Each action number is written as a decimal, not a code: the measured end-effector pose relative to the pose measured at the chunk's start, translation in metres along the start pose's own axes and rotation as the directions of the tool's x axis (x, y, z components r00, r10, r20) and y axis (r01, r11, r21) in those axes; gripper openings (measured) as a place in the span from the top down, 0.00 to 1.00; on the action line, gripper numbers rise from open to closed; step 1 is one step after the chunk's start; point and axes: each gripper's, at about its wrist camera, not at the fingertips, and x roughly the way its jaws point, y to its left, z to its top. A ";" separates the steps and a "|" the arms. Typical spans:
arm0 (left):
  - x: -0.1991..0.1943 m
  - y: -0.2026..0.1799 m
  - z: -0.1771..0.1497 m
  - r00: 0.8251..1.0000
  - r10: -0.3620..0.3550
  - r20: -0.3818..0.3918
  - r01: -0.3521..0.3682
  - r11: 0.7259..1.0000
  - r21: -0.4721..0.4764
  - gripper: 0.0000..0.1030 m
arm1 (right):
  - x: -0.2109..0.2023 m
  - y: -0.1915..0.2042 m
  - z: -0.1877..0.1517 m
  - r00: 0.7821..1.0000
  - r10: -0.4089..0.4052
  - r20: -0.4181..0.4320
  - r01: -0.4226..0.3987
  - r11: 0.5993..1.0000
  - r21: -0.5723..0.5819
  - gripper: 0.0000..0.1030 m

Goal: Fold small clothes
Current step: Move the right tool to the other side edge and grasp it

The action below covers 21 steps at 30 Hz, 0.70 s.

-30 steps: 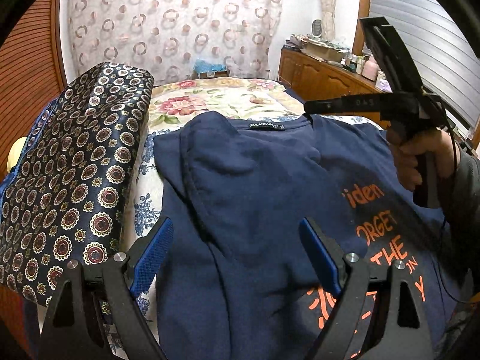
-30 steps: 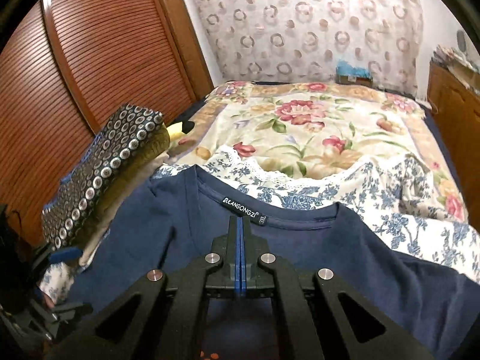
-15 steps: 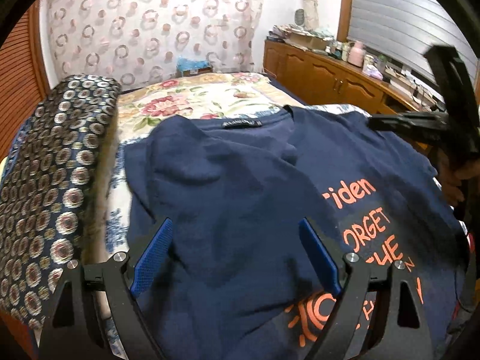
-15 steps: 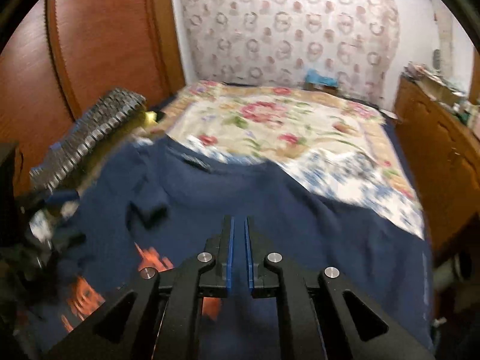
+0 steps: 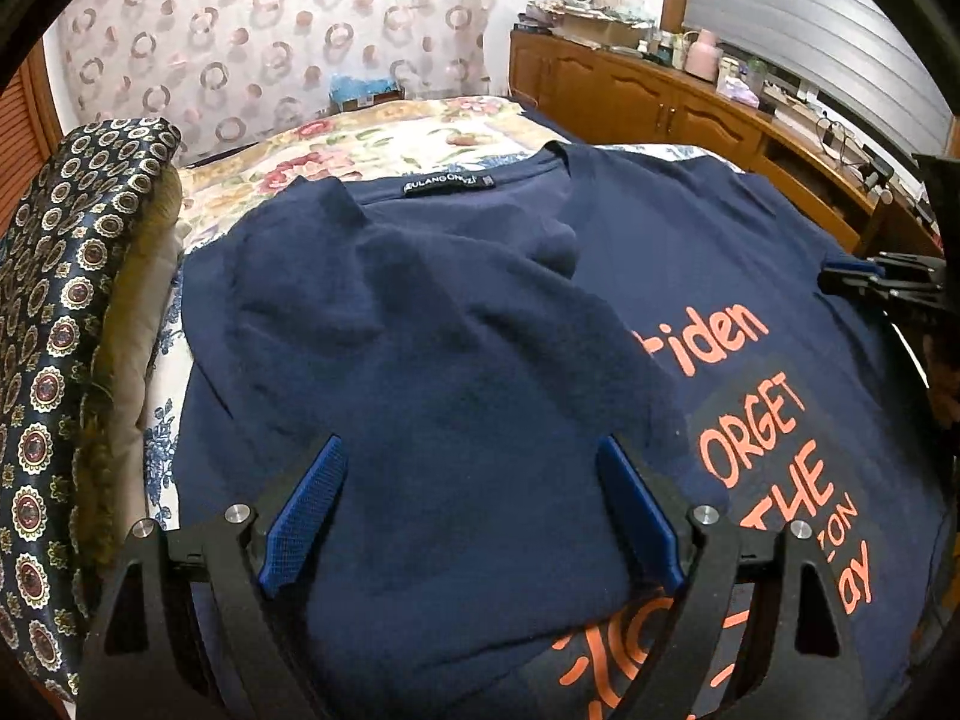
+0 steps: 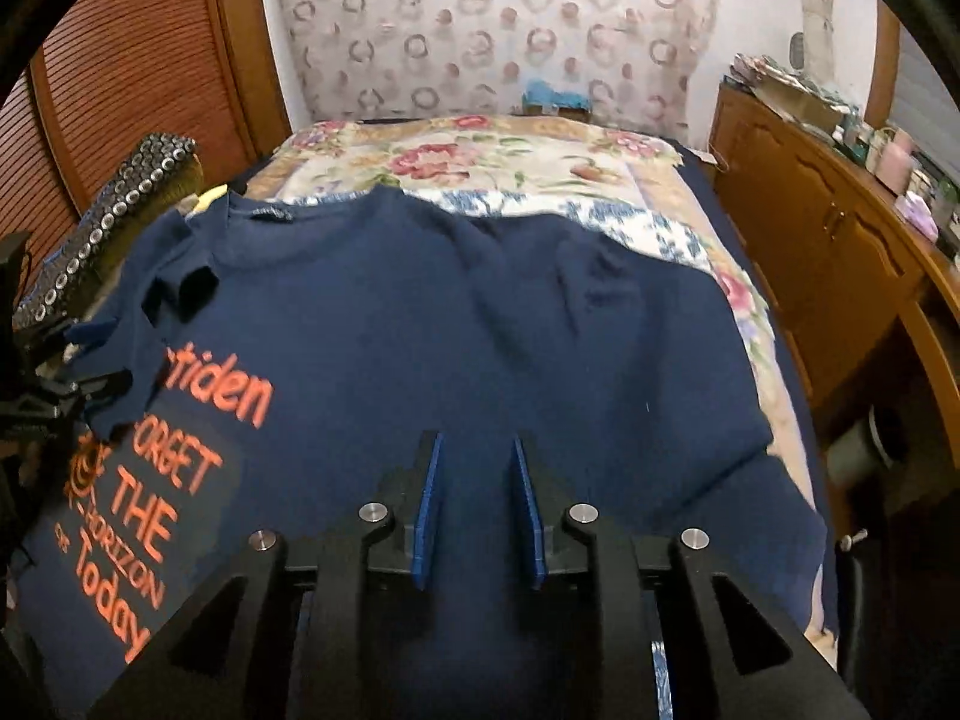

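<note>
Navy T-shirt (image 5: 468, 360): spread print-up across the bed (image 6: 480, 156), filling the centre of both views; one side is folded inward over the orange lettering, likely the first lengthwise fold.
Left hand-held gripper (image 5: 474, 516): lower centre of its view, jaws spread wide over the folded panel, holding nothing.
Right hand-held gripper (image 6: 477, 516): lower centre of its view, jaws parted with a narrow gap, empty, above the unfolded side, probably placed to take that edge next.
Patterned cushion (image 5: 66, 324): left edge, beside the shirt.
</note>
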 end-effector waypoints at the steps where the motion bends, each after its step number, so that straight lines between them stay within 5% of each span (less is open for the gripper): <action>1: 0.001 -0.001 0.001 1.000 0.003 -0.003 -0.003 1.000 0.003 0.13 | 0.001 0.001 0.000 1.000 -0.002 -0.006 0.002 1.000 0.002 0.72; 6: 0.003 -0.002 0.001 1.000 -0.004 -0.012 0.004 1.000 0.013 0.09 | 0.004 0.004 -0.002 1.000 -0.005 0.005 0.005 1.000 0.000 0.60; 15: 0.006 -0.004 0.001 1.000 -0.014 -0.022 0.014 0.999 0.029 0.01 | 0.009 0.006 -0.009 1.000 -0.006 0.012 0.006 0.999 -0.046 0.24; 21: 0.006 -0.003 0.002 1.000 -0.013 -0.022 0.014 0.999 0.029 0.00 | 0.010 0.009 -0.012 1.000 -0.021 0.005 0.021 0.997 -0.075 0.19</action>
